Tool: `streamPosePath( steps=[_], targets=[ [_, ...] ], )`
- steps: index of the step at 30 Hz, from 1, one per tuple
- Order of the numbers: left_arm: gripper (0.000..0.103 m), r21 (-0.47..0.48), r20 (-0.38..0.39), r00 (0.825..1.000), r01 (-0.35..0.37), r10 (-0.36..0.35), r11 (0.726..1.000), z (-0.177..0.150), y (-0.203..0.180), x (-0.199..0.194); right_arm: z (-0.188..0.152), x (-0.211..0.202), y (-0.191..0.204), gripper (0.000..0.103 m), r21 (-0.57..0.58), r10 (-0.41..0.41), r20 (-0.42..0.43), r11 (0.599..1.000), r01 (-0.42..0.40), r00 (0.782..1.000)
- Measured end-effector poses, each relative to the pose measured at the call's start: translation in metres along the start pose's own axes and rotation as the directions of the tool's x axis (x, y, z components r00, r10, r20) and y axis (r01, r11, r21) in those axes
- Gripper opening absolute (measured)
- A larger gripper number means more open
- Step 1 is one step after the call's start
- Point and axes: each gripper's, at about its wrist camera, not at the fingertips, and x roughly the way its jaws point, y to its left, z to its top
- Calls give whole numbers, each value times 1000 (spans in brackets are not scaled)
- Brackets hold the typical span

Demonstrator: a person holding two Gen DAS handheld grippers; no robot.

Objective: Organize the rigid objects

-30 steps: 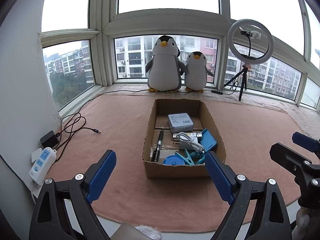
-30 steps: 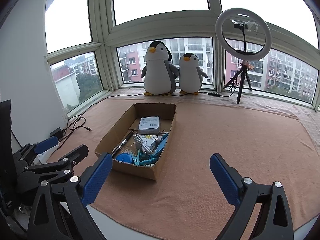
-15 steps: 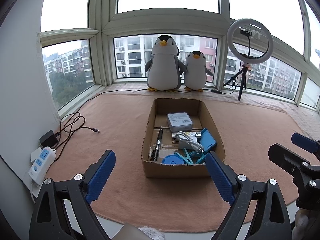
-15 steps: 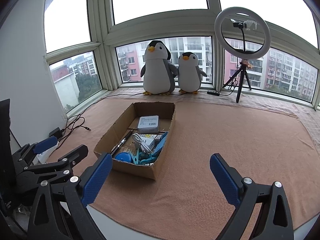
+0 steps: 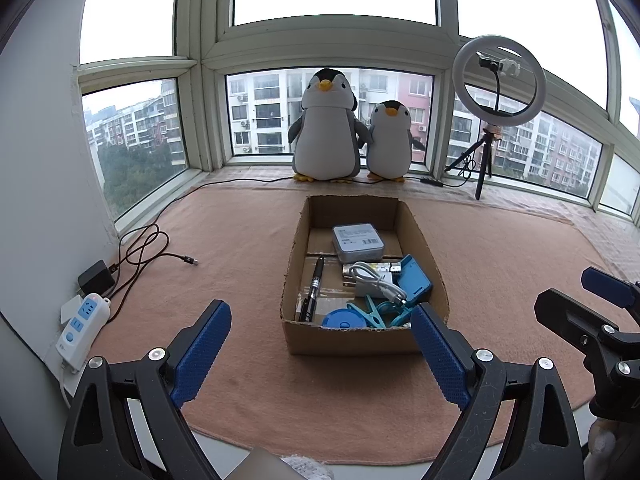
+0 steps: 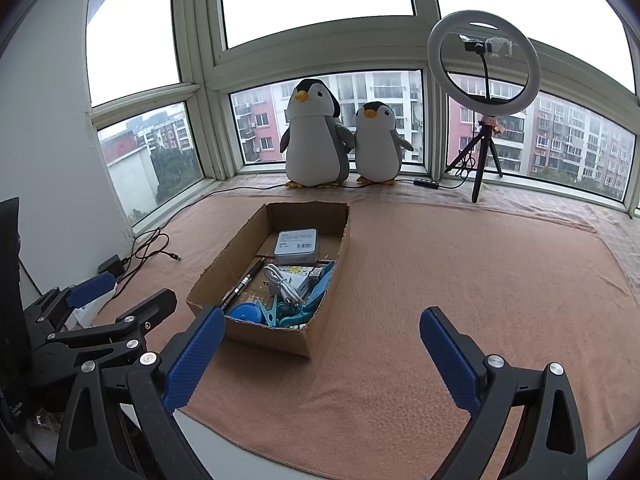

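An open cardboard box [image 5: 294,264] [image 6: 328,280] lies on the tan carpet. It holds a grey tin [image 5: 357,242] [image 6: 297,245], a black pen [image 5: 314,290], a white charger with cable [image 5: 374,282], a blue case [image 5: 416,284], teal clips [image 5: 380,312] and a blue round disc [image 5: 344,319]. My left gripper [image 5: 320,316] is open and empty, held above the near end of the box. My right gripper [image 6: 320,320] is open and empty, to the right of the box's near end. Each gripper also shows in the other's view, the right one [image 5: 580,292] and the left one [image 6: 120,292].
Two plush penguins [image 5: 326,128] [image 5: 390,142] stand at the window behind the box. A ring light on a tripod [image 5: 498,80] stands at the back right. A white power strip [image 5: 82,322], a black adapter and a loose cable [image 5: 152,248] lie at the left wall.
Both grippers have drawn back and up very slightly; the box sits a touch lower and smaller in view. Both stay open and empty.
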Motion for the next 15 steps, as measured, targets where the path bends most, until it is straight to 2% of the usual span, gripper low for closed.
streamPosePath(
  steps=[15],
  targets=[
    [94, 3, -2, 1000, -1, 1, 1000, -4, -7, 1, -1, 2, -1, 97, 2, 1, -6, 1000, -1, 1000]
  ],
)
